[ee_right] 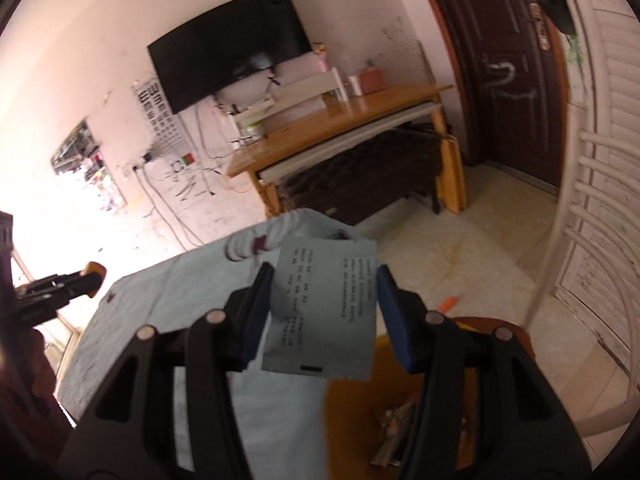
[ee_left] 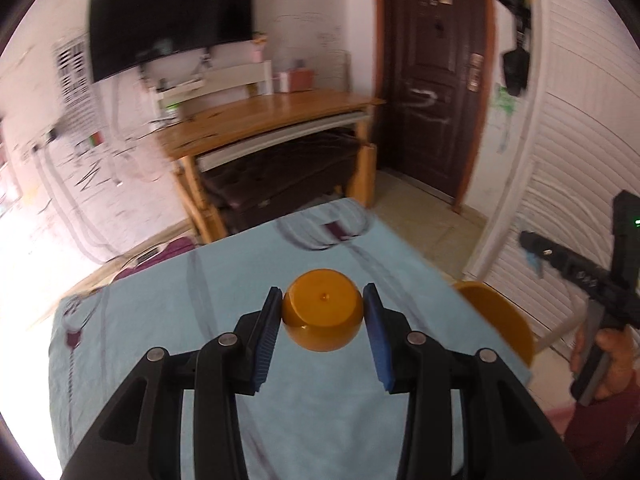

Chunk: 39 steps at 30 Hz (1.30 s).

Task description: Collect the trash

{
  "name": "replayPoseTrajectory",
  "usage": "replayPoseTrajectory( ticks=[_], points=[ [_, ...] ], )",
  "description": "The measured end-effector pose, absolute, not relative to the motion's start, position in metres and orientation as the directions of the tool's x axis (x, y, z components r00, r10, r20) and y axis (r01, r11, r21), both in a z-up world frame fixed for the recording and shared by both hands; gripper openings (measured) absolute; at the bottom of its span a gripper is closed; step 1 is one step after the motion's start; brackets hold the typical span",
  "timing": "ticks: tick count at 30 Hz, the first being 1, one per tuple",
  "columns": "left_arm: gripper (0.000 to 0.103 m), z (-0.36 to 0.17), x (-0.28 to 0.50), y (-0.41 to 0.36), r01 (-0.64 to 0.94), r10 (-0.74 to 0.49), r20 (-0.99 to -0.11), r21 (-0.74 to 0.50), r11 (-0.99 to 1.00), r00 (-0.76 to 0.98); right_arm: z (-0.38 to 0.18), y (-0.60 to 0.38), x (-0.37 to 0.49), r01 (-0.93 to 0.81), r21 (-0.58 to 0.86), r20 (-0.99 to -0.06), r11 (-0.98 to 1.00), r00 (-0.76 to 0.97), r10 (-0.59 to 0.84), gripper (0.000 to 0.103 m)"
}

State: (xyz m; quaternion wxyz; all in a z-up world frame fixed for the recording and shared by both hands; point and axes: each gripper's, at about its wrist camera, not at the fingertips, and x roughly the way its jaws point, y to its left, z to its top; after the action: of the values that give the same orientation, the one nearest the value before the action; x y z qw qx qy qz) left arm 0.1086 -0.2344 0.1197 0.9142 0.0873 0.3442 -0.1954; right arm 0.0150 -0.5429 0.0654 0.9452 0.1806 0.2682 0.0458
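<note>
My left gripper is shut on an orange plastic bottle cap and holds it above the light blue tablecloth. My right gripper has its jaws wide apart, with a printed paper slip between them; the slip touches the left pad and is clear of the right one. Below it stands an orange bin with crumpled trash inside. The bin's rim also shows at the table's right edge in the left wrist view, where the right gripper's body appears.
A wooden desk with a dark cushion beneath stands ahead, under a wall TV. A brown door and a white louvered cabinet are to the right. A small orange object lies on the tiled floor.
</note>
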Motion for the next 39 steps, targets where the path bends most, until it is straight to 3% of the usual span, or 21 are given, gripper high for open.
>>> replayPoseTrajectory(
  ticks=[8,12,25,27,32,36,39],
  points=[
    [0.037,0.114,0.103,-0.315,0.571,-0.429,-0.706,-0.042,0.82,0.564,0.027,-0.566,0.013,0.089,0.343,-0.568,0.935,0.813,0.131,0.051],
    [0.037,0.103,0.106,-0.355,0.617,-0.47,-0.723,-0.078,0.783,0.506,0.007,-0.577,0.012,0.106,0.362,-0.586,0.926,0.799,0.137,0.069],
    [0.037,0.043,0.122,-0.438,0.684,-0.558,-0.782,-0.247,0.687,0.278,-0.029,-0.63,-0.005,0.209,0.485,-0.577,0.849,0.806,0.131,0.073],
    [0.039,0.034,0.124,-0.443,0.681,-0.559,-0.792,-0.27,0.681,0.245,-0.033,-0.637,-0.008,0.22,0.512,-0.572,0.83,0.809,0.139,0.073],
    [0.071,0.023,0.125,-0.446,0.679,-0.558,-0.805,-0.295,0.672,0.203,-0.029,-0.638,-0.011,0.226,0.524,-0.561,0.821,0.817,0.133,0.073],
    [0.075,0.029,0.125,-0.432,0.672,-0.56,-0.793,-0.282,0.685,0.238,-0.019,-0.629,-0.009,0.212,0.517,-0.555,0.83,0.82,0.136,0.074],
    [0.077,0.038,0.124,-0.407,0.655,-0.568,-0.774,-0.278,0.703,0.281,-0.007,-0.616,-0.009,0.193,0.505,-0.54,0.841,0.831,0.134,0.081]
  ],
)
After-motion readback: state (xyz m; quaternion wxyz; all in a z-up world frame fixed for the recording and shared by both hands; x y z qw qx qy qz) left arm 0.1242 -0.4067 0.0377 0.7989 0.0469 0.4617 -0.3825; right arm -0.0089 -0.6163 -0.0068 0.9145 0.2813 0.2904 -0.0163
